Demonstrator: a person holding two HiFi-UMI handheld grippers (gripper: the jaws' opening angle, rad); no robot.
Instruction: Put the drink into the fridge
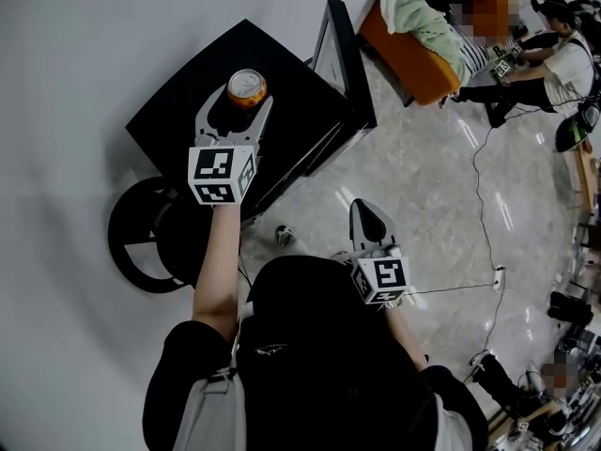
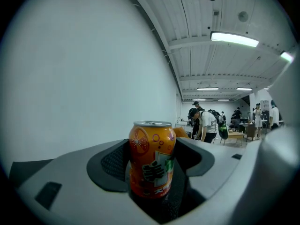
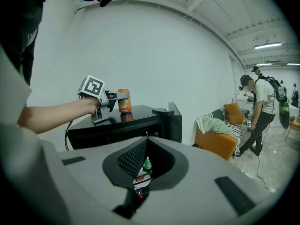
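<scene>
An orange drink can (image 1: 247,87) stands upright on top of the black fridge (image 1: 178,111). My left gripper (image 1: 240,109) reaches level across the fridge top, with one jaw on either side of the can. In the left gripper view the can (image 2: 151,158) fills the space between the dark pads (image 2: 112,161), which sit against its sides. The right gripper view shows the same can (image 3: 123,101) held on the fridge (image 3: 117,125). The fridge door (image 1: 331,45) stands open. My right gripper (image 1: 368,216) hangs lower in front of the fridge, shut and holding nothing.
Bottles (image 3: 146,165) show inside the fridge, seen past the right jaws. An orange sofa with a green cloth (image 1: 413,54) stands to the right of the door, with people beyond it. A cable (image 1: 479,205) crosses the floor, and a round black stand (image 1: 141,238) sits left of the fridge.
</scene>
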